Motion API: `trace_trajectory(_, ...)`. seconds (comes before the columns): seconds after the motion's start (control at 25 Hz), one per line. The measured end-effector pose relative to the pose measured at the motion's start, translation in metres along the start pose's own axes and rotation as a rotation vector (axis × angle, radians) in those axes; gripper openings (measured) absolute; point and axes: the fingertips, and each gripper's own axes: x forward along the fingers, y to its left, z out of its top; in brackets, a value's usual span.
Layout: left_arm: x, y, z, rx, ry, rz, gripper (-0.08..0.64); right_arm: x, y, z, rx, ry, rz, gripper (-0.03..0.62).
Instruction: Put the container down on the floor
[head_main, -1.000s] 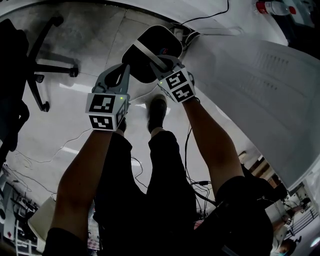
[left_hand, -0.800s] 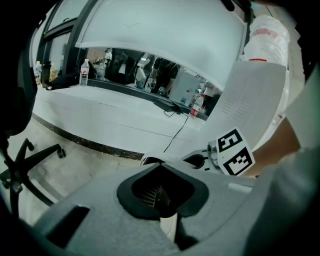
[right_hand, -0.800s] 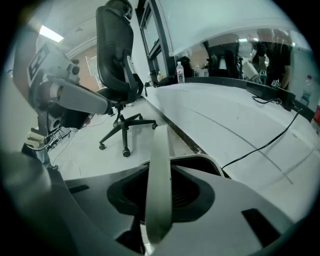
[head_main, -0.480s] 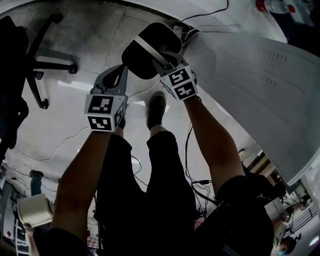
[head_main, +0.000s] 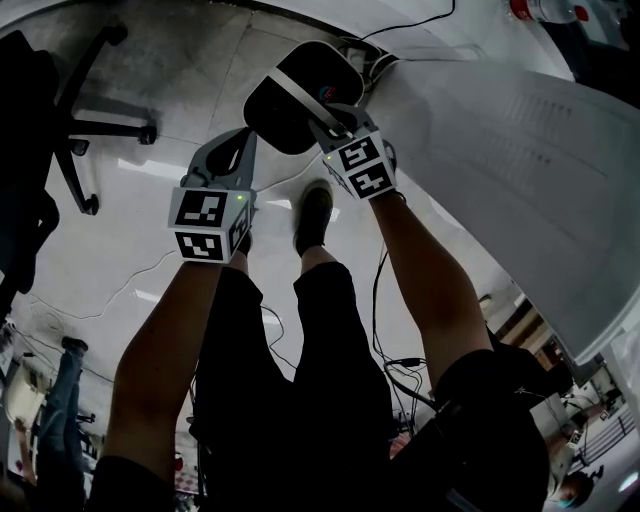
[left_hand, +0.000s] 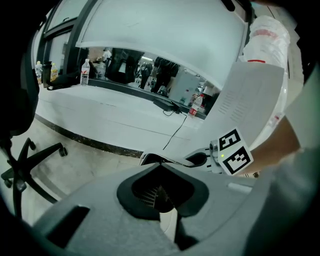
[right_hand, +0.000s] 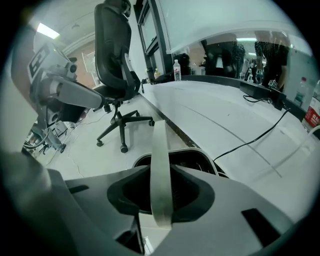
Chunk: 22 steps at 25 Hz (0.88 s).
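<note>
Since a moment ago the right gripper (head_main: 326, 120) has spread its jaws, which now stand loose either side of the white handle (right_hand: 160, 170). The left gripper (head_main: 243, 140) is pinched together on nothing. The dark, white-rimmed oval container (head_main: 320, 72) sits low over the pale floor (head_main: 150, 250). Its long axis slants toward the white counter front (head_main: 520, 180). An office chair (head_main: 90, 130) stands well apart.

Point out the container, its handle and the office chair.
container (head_main: 272, 125): head view, dark body below the handle.
handle (right_hand: 160, 165): right gripper view, middle of the pale band.
office chair (right_hand: 113, 50): right gripper view, backrest.
</note>
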Motion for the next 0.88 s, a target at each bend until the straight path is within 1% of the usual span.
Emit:
trace_trajectory(0.24, -0.005, -0.005, -0.008, -0.003, 0.018, 0.005, 0.011, -0.003, -0.001, -0.011, 0.024, 0.017, -0.01, 0.103)
trace_trajectory(0.48, -0.005, -0.006, -0.01, -0.004, 0.015, 0.011, 0.011, -0.005, -0.008, -0.021, 0.034, 0.032, -0.022, 0.103)
trace_trajectory(0.56, -0.006, -0.006, -0.011, -0.009, 0.017, 0.015, 0.011, -0.006, -0.007, -0.025, 0.025, 0.042, -0.026, 0.117)
trace_trajectory(0.64, -0.006, -0.008, -0.011, -0.011, 0.018, 0.014, 0.011, -0.009, -0.006, -0.027, 0.018, 0.054, -0.034, 0.155)
trace_trajectory(0.88, -0.017, -0.013, -0.002, 0.004, 0.011, 0.009, 0.011, -0.029, -0.006, -0.018, 0.047, 0.04, -0.062, 0.167)
